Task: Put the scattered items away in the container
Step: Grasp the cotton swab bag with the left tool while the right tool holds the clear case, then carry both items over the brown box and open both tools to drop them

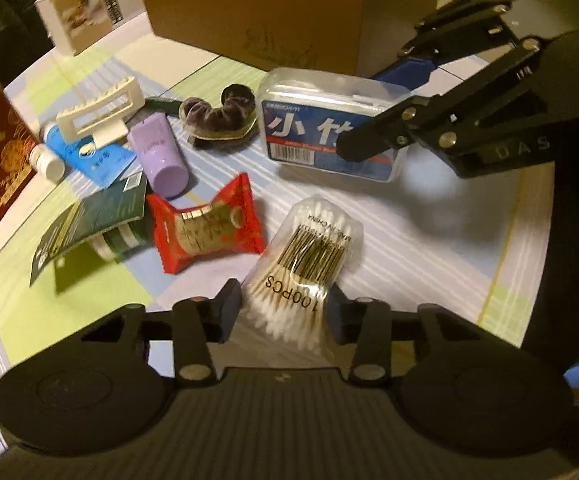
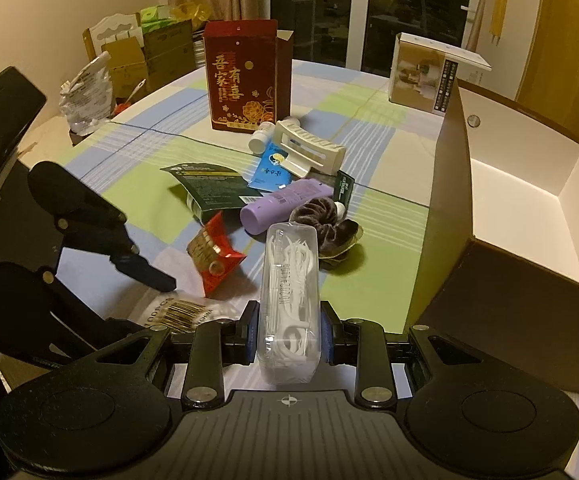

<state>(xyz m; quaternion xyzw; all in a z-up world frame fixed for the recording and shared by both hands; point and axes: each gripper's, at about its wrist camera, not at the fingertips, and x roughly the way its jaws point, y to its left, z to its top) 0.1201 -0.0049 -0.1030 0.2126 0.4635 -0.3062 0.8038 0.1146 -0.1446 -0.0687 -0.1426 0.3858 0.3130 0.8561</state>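
Two grips are on at once, one in each hand. On the left, the left gripper (image 1: 283, 312) has its fingers (image 1: 229, 300) drawn in around the lower end of the cotton swab bag (image 1: 305, 256), pinching the crinkly film where the white tips bunch; the bag's far end appears to lie on the bench (image 1: 429, 216). I judge it very light and soft: the film is slippery and will give under the pads, and the sticks inside can slide, so a hold across the middle of the bundle, near the barcode, should sag less than one at the end.

Further right, the right gripper (image 2: 289, 336) holds the clear floss-pick box (image 2: 289, 292) by its two long sides, fingers (image 2: 329, 336) pressed flat against the plastic, the box pointing away from the camera. It looks stiff, light and smooth, so flat faces suit the pads, though glossy plastic may slip if the squeeze slackens, and its lid could pop under too much.

Farthest right stands the open brown container (image 2: 461, 184), by the bench's near right edge, its white inside bare where it shows. The purple tube (image 2: 285, 204), red packet (image 2: 213, 256) and dark scrunchie (image 2: 321, 220) lie mid-bench, loose.
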